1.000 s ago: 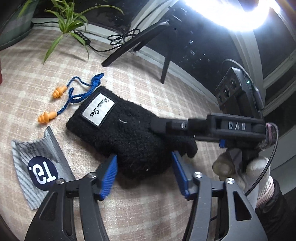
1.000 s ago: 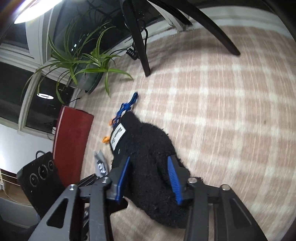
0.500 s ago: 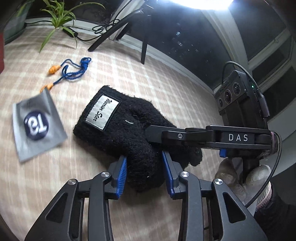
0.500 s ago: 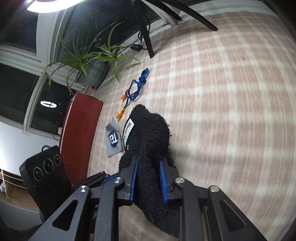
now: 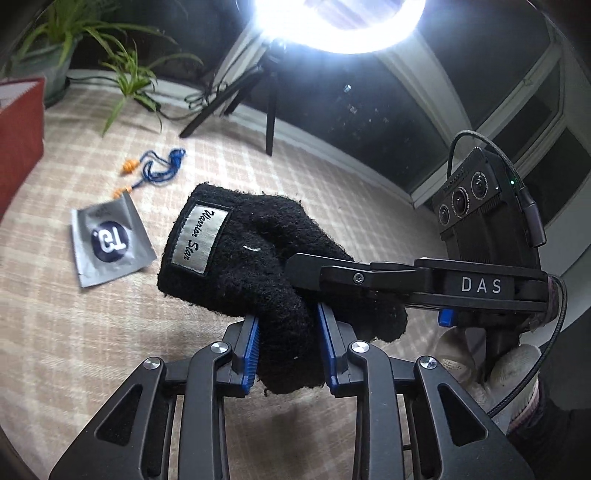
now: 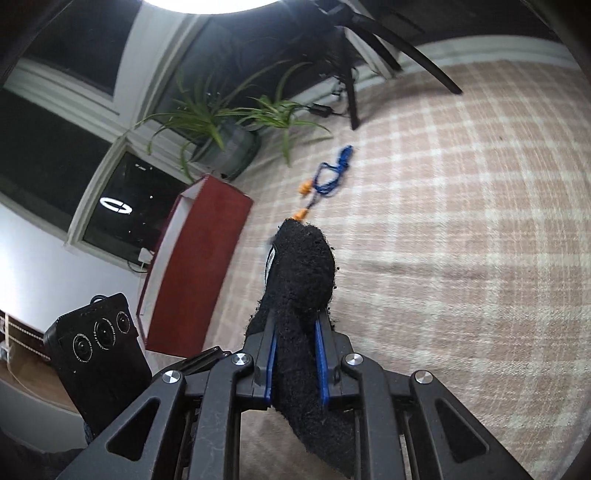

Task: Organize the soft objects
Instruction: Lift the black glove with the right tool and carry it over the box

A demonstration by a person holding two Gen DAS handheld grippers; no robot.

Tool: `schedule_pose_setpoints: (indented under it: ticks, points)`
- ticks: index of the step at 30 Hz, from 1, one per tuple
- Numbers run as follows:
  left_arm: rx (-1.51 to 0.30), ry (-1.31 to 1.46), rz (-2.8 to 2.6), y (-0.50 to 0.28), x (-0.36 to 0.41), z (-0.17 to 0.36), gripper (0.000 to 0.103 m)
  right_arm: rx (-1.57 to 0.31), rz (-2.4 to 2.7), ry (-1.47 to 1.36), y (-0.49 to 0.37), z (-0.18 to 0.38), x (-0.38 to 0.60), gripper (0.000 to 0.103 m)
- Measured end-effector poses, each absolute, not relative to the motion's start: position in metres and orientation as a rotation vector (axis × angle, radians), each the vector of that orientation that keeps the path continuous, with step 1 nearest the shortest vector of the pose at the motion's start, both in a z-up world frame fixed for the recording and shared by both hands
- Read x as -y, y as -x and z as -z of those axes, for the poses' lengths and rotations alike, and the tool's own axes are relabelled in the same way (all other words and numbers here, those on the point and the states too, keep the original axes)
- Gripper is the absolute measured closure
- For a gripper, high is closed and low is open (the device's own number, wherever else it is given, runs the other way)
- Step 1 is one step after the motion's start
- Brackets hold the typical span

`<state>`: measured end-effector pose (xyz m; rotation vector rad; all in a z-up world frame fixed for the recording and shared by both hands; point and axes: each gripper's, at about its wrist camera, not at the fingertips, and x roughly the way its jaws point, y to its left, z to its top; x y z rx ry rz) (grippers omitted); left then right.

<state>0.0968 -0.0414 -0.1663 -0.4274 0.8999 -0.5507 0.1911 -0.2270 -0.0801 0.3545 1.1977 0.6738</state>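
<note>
Black fleece fills both my wrist views: the knitted glove is lifted off the plaid cloth covering the desk, caught from two sides at once. My left gripper has its blue-padded jaws pinching the glove's lower fold, while my right gripper reaches in from the right, its jaws pressed onto the finger end of the same glove. A silver label reading "Warrior Star" faces the left camera. Beyond the glove on the cloth lie a grey foil sachet and, farther back, orange earplugs on a blue cord. A dark red box stands at the left edge, a potted spider plant behind it, near the tripod legs of a bright ring light.
</note>
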Motion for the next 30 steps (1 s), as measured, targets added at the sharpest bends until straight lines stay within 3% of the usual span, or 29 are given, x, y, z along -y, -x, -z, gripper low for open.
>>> schedule_pose_setpoints:
  ticks: [16, 30]
  points:
    - [-0.685, 0.472, 0.430, -0.068, -0.031, 0.105, 0.079, -1.102, -0.882, -0.232, -0.187, 0.012, 0.127, 0.087]
    - [-0.557, 0.509, 0.189, -0.038, -0.123, 0.083, 0.079, -1.086, -1.078, -0.082, -0.176, -0.001, 0.001, 0.087]
